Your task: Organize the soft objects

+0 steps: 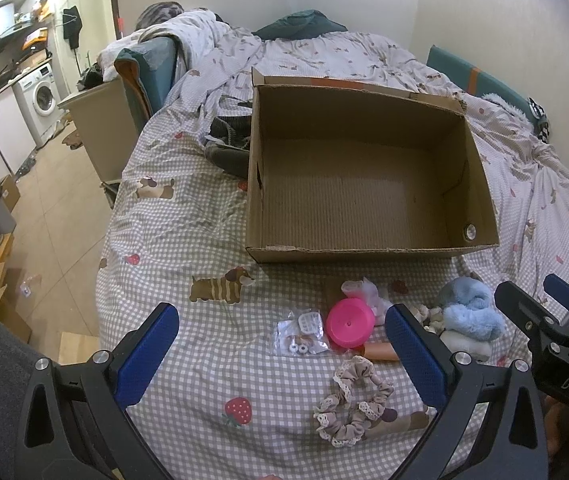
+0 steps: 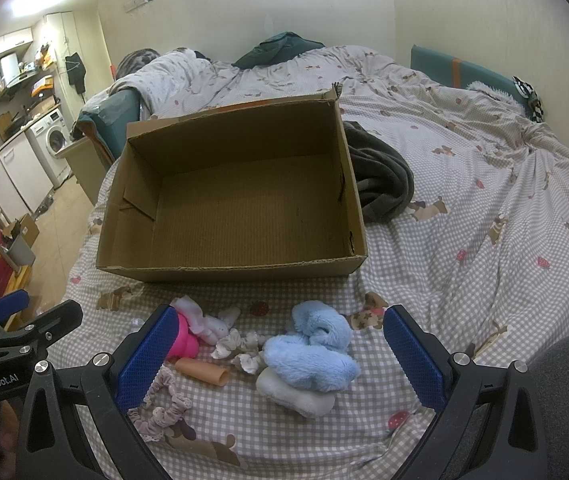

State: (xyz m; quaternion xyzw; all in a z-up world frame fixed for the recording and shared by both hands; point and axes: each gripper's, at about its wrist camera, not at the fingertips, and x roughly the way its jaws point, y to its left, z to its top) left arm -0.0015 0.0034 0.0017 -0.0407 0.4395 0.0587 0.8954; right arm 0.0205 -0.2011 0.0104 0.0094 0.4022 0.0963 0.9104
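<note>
An empty cardboard box sits on the checked bed cover. In front of it lie small items: a fluffy blue toy, a white soft pad under it, a beige lace scrunchie, a pink plastic piece, a peach tube, crumpled white cloth and a clear bag of small parts. My left gripper hovers open over the bag and scrunchie. Over the blue toy my right gripper is open too, holding nothing.
A dark grey garment lies beside the box. Rumpled duvet and a teal pillow fill the far bed. The bed edge drops to a tiled floor on the left, with a washing machine and boxes.
</note>
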